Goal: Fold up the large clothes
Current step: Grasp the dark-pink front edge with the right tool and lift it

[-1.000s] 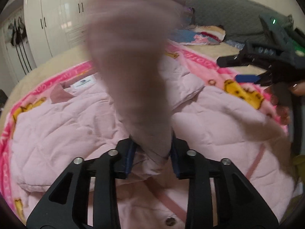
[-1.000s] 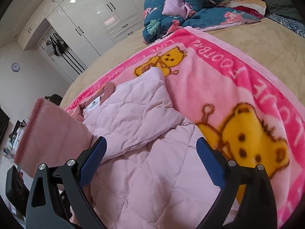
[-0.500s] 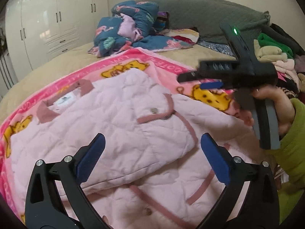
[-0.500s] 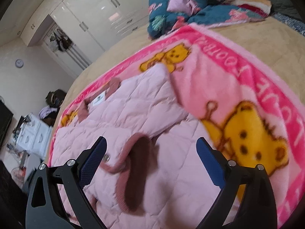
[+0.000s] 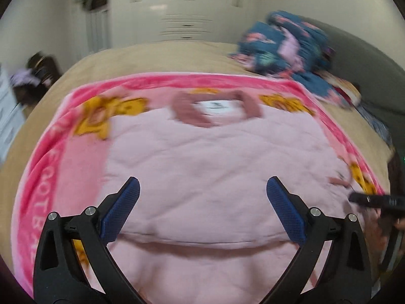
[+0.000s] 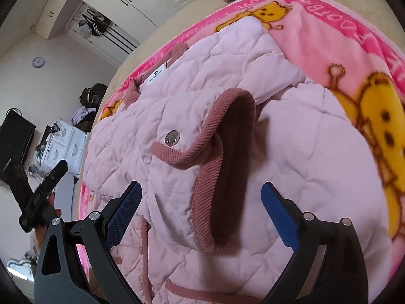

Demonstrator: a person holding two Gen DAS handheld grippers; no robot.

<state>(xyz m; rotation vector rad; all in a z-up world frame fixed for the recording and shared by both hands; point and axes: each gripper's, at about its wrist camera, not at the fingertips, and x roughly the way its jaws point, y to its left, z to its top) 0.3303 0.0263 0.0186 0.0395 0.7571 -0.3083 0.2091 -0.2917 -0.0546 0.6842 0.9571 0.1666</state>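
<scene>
A pale pink quilted jacket (image 5: 202, 157) lies spread on a pink bear-print blanket (image 5: 76, 157), its dusty-rose collar (image 5: 192, 114) at the far side. My left gripper (image 5: 202, 179) hangs open above the jacket's middle with nothing between its fingers. In the right wrist view one sleeve is folded across the jacket (image 6: 291, 152), and its corduroy cuff (image 6: 222, 167) gapes open beside a metal snap (image 6: 173, 136). My right gripper (image 6: 200, 185) stands open just over that cuff, not touching it. Each gripper shows in the other's view: the right gripper (image 5: 374, 200) and the left gripper (image 6: 43, 192).
The blanket (image 6: 341, 38) covers a beige bed (image 5: 126, 60). A heap of dark floral bedding (image 5: 286, 45) sits at the far right corner. White wardrobes (image 5: 187, 7) line the back wall. A white dresser (image 6: 63, 147) stands beside the bed.
My left gripper let go of the sleeve, opened wide and swung back to face the jacket squarely. The sleeve now lies folded across the jacket. My right gripper dropped closer to the cuff.
</scene>
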